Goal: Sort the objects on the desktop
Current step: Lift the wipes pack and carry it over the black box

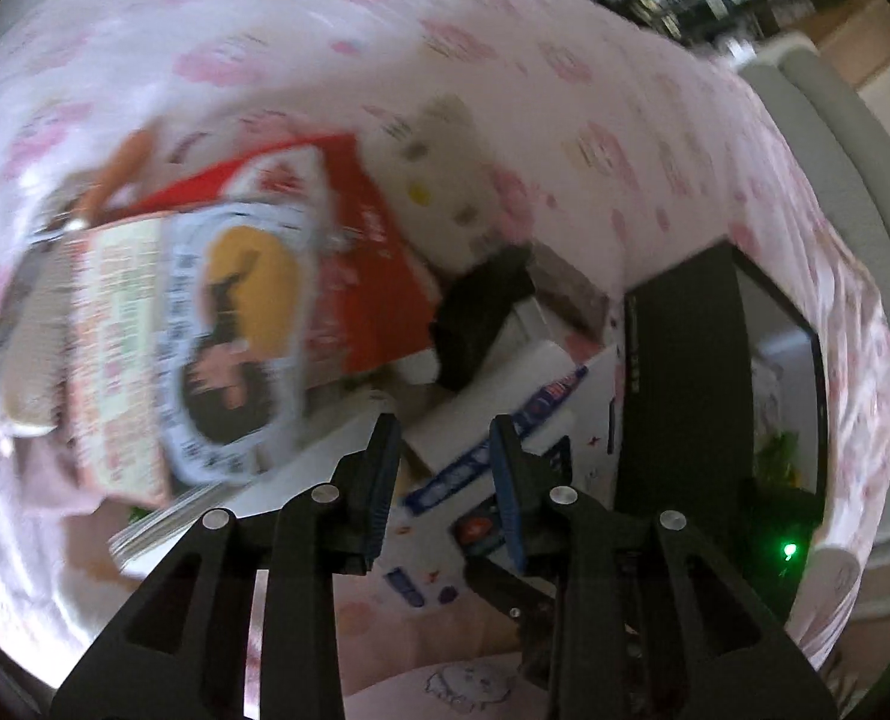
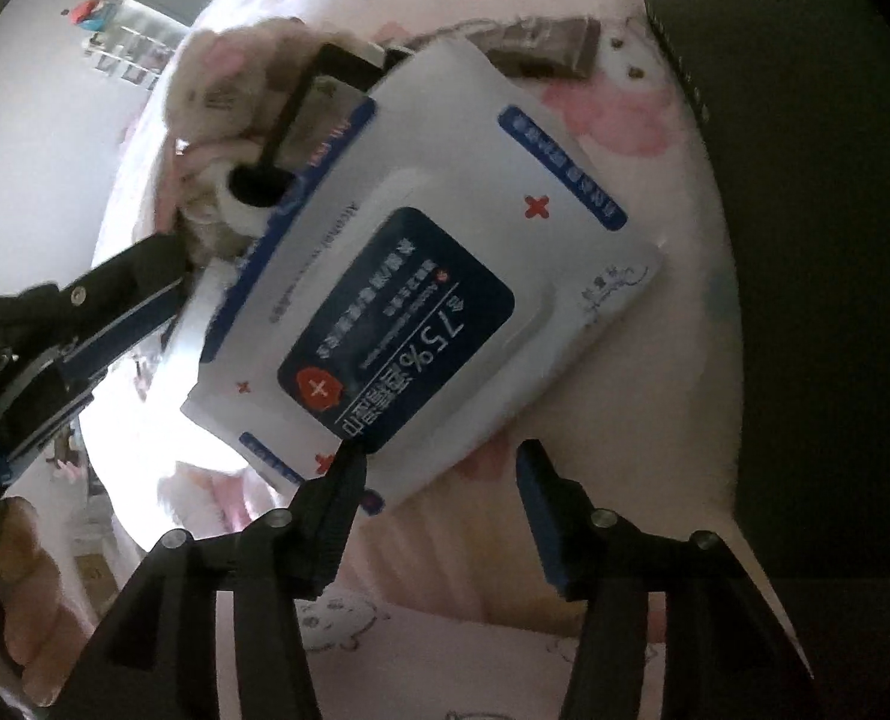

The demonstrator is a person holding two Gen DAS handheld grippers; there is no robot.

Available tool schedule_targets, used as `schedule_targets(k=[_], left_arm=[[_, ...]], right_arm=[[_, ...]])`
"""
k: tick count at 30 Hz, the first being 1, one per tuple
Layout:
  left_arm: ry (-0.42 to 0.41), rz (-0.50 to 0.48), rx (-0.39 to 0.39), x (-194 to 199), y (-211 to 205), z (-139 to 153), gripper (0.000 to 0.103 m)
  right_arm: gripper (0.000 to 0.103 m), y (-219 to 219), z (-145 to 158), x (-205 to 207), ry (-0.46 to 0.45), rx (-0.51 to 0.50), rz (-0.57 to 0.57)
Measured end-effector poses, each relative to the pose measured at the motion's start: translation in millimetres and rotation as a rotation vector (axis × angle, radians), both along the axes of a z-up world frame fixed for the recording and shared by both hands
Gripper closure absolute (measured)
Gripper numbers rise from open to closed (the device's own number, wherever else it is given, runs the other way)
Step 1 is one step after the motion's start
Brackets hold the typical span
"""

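A white wipes pack [image 2: 445, 276] with a dark blue label lies flat on the pink patterned cloth [image 2: 625, 138]. My right gripper [image 2: 441, 459] hangs just above its near corner, open; one fingertip overlaps the pack's edge and the other is over bare cloth. In the left wrist view the same wipes pack [image 1: 505, 402] shows beyond my left gripper [image 1: 443, 435], whose jaws stand apart with nothing pressed between them. A blurred red box [image 1: 234, 300] with a picture on it lies to the left. The left gripper [image 2: 168, 276] also reaches in beside the pack's far-left edge.
A white plush toy [image 1: 438, 180], a black clip-like object [image 2: 324, 90] and a brown bar [image 2: 547, 48] lie beyond the pack. A tall black container [image 2: 805, 240] stands close on the right. A hand [image 2: 24, 570] shows at the lower left.
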State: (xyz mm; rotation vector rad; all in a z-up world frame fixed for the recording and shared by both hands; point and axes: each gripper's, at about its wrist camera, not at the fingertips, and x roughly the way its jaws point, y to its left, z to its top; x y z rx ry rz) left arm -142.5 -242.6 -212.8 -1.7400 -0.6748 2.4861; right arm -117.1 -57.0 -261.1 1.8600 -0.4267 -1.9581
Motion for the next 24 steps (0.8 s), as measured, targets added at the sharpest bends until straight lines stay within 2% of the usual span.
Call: schedule_targets(k=[6, 11, 15, 17, 19, 21, 24], left_arm=[[-0.087, -0.054, 0.021, -15, 9, -24, 0.072], [-0.1, -0.082, 0.035, 4, 6, -18, 0.072], [-0.08, -0.074, 0.1, 21, -4, -9, 0.071], [-0.06, -0.056, 0.071, 27, -8, -3, 0.07], [-0.046, -0.046, 0.058, 29, -8, -2, 0.07], [-0.054, -0.038, 0.078, 26, -9, -7, 0.07], [-0.085, -0.04, 0.052, 17, -4, -18, 0.068]], right_arm=[[0.05, -3, -7, -13, -0.021, -0.072, -0.023], [0.05, -2, 17, -18, 0.088, -0.093, -0.019], [0.051, -13, 35, -20, 0.185, -0.022, 0.063], [0.051, -17, 39, -22, 0.208, -0.004, 0.094], [0.051, -21, 37, -27, 0.213, 0.022, 0.105], [0.051, -25, 32, -27, 0.198, 0.05, 0.112], [0.051, -27, 18, -34, 0.147, 0.018, 0.115]])
